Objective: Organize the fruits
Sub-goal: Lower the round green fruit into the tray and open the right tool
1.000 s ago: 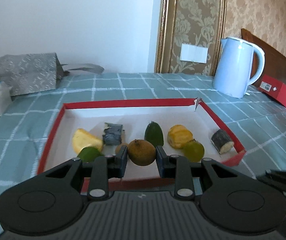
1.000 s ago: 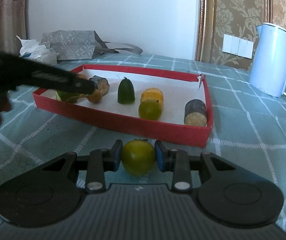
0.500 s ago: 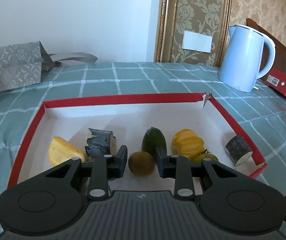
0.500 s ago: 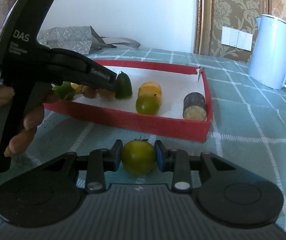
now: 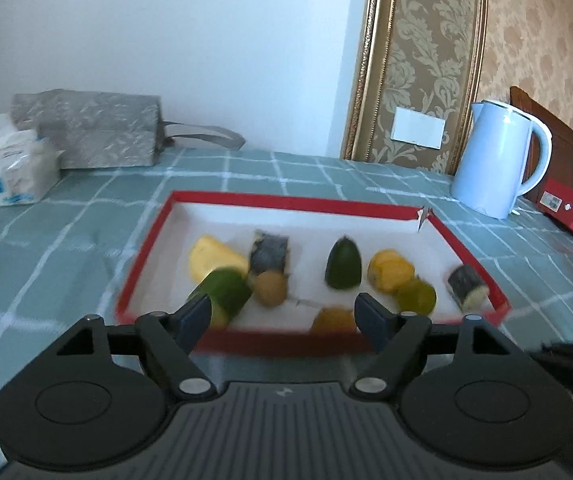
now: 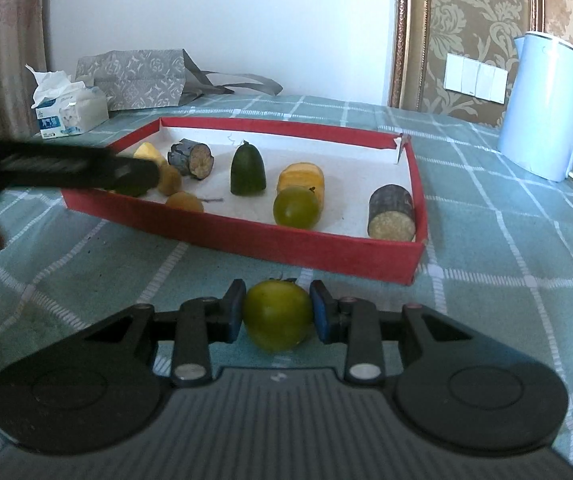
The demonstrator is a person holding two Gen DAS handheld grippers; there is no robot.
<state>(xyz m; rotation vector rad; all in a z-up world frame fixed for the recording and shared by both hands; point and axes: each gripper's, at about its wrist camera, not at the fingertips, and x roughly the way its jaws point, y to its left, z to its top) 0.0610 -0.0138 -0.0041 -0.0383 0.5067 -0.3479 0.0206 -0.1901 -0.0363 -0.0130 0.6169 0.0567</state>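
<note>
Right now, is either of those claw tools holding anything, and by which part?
The right gripper holds a green fruit, pinched across its sides. The left gripper holds nothing; its jaws have just opened wide.

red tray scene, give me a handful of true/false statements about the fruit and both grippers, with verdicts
1. The right gripper is shut on a green fruit outside the red tray. True.
2. The left gripper clamps a brown fruit. False: its jaws have just been opening and nothing is between them; a small brown fruit lies in the tray.
3. The white kettle stands inside the tray. False: it stands on the checked tablecloth beyond the tray.
4. A dark green cone-shaped piece stands upright in the tray. True.
5. The tray is empty. False: it holds several pieces.
</note>
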